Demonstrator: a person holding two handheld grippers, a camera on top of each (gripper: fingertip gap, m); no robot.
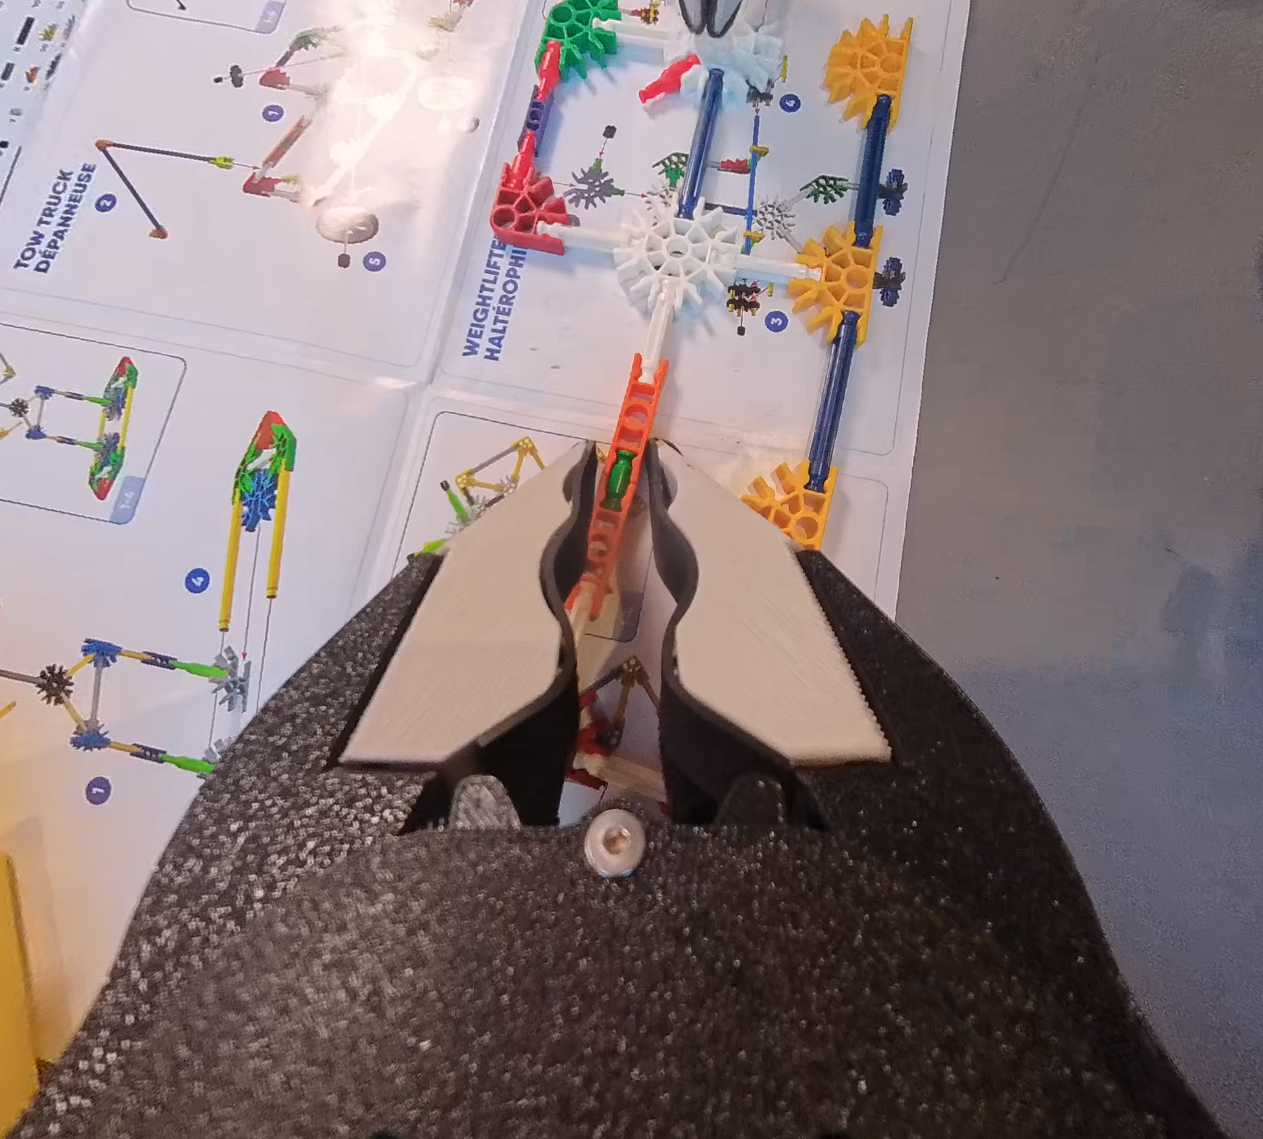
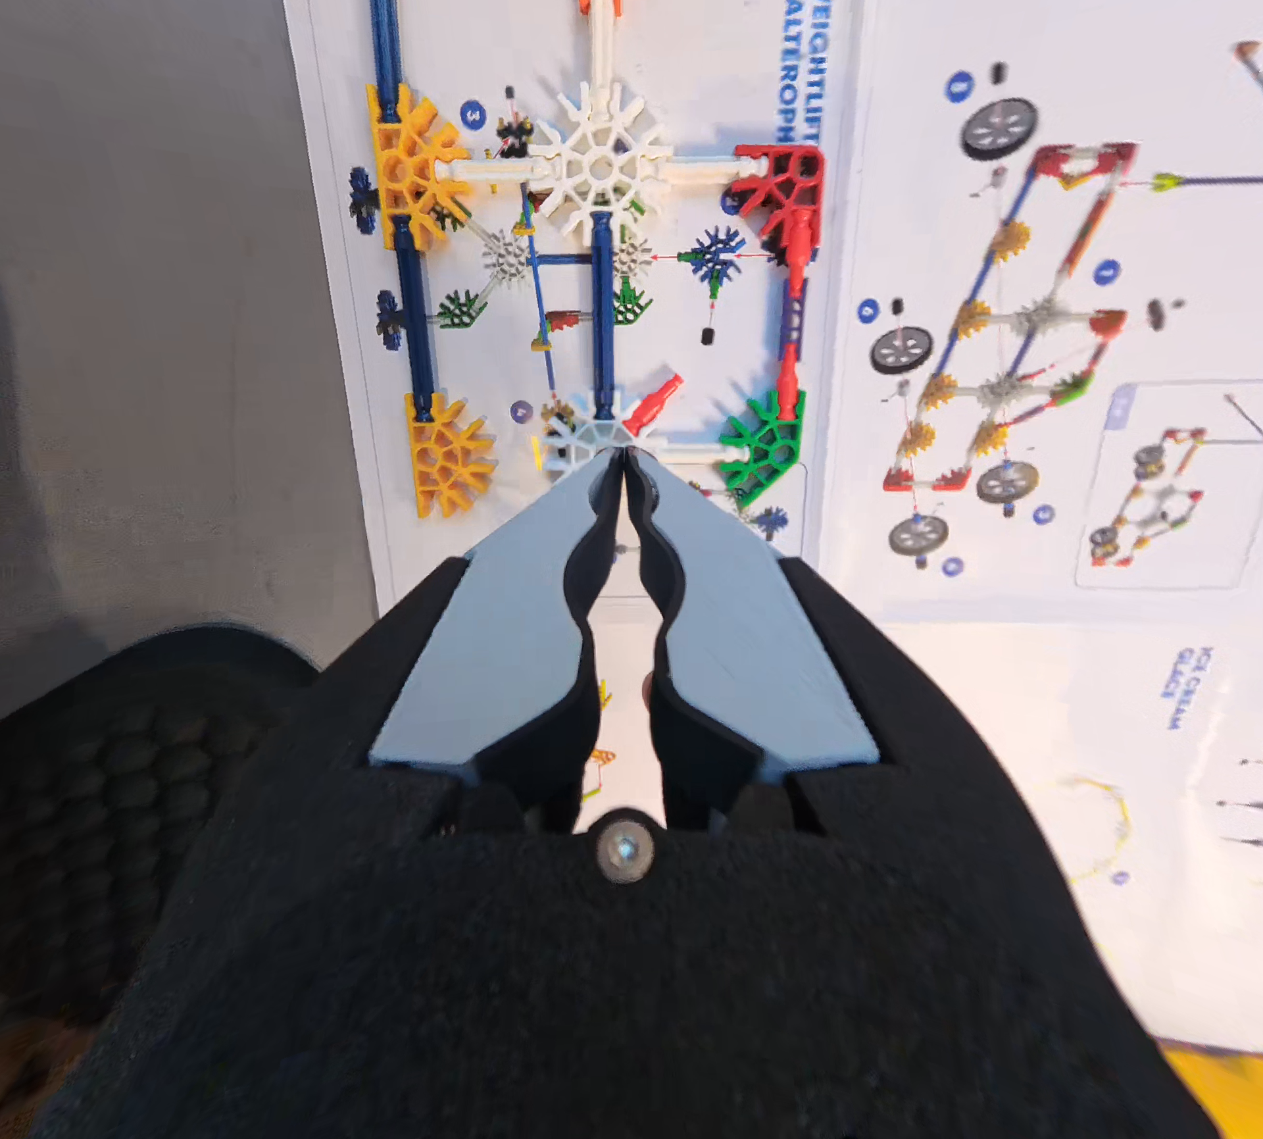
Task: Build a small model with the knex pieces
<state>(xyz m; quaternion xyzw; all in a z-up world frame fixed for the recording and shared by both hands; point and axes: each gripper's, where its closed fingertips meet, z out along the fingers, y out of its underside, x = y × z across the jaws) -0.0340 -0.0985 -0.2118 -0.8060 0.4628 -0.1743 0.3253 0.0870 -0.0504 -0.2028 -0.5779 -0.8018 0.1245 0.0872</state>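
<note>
Across the printed instruction sheet (image 1: 287, 299) lay the rod-and-connector frame (image 2: 601, 258), which the left gripper (image 1: 620, 457) steadied best by clamping the orange connector (image 1: 632, 422) squarely, while the right gripper (image 2: 623, 453), tips pinched together, pressed on the pale snowflake connector (image 2: 588, 433).

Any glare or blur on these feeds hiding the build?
Left wrist view: glare washes out the instruction sheet left of the build; the orange connector in the left gripper stays sharp. Right wrist view: the sheet's far right looks soft; the white connector is clear.
</note>
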